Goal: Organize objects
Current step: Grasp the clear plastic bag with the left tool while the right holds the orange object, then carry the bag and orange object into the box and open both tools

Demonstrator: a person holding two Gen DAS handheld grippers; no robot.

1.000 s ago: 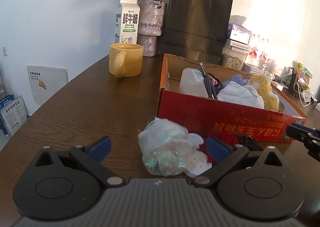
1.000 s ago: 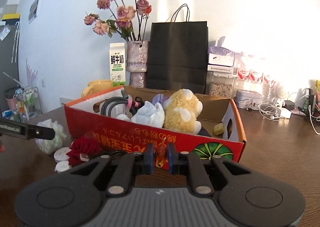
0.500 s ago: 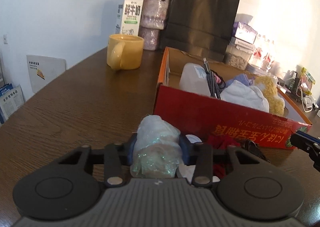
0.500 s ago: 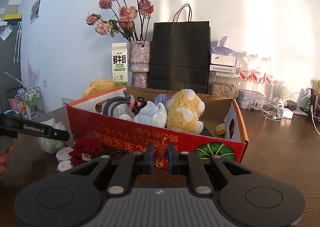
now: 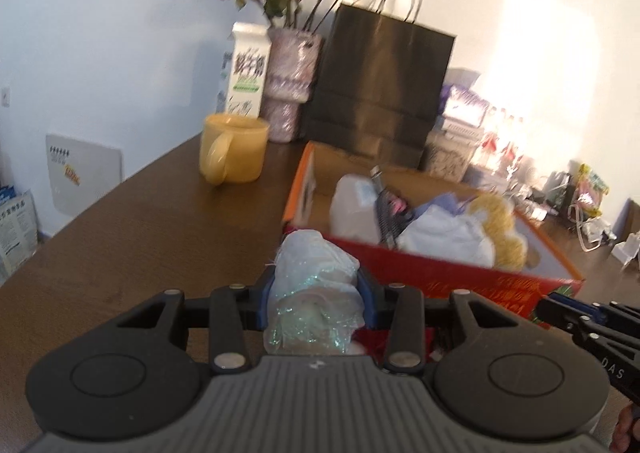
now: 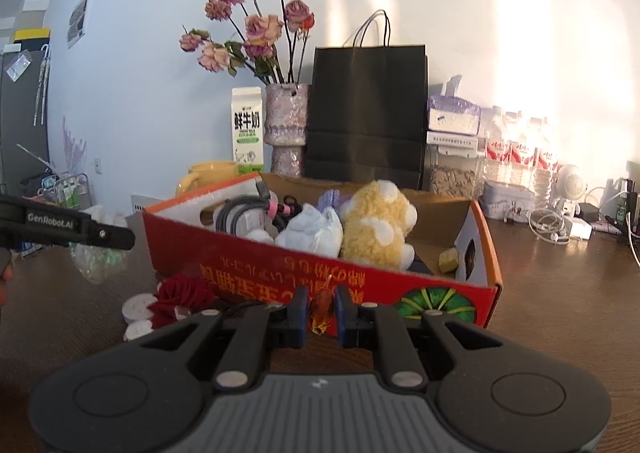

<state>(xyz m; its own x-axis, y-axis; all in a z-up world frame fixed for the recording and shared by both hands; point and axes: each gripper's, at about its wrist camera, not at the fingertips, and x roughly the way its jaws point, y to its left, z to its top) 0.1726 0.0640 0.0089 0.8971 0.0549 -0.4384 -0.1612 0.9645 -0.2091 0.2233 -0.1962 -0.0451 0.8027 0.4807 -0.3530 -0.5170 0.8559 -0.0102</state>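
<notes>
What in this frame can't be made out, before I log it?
- Left wrist view: what the crumpled plastic bag contains, and the print on the milk carton; motion blur.
- Right wrist view: the small orange-brown item in the right tongs is too small to identify.
- Both views: the bottom of the red box, hidden by its walls and the plush toy.

I am working in a lived-in home: a brown wooden table (image 6: 560, 293) against a white wall carries a vase of dried roses (image 6: 286, 129), a milk carton (image 6: 248, 131), a yellow mug (image 5: 234, 147), a black paper bag (image 6: 368, 113), bottled water (image 6: 516, 151) and tangled chargers (image 6: 560, 221).
</notes>
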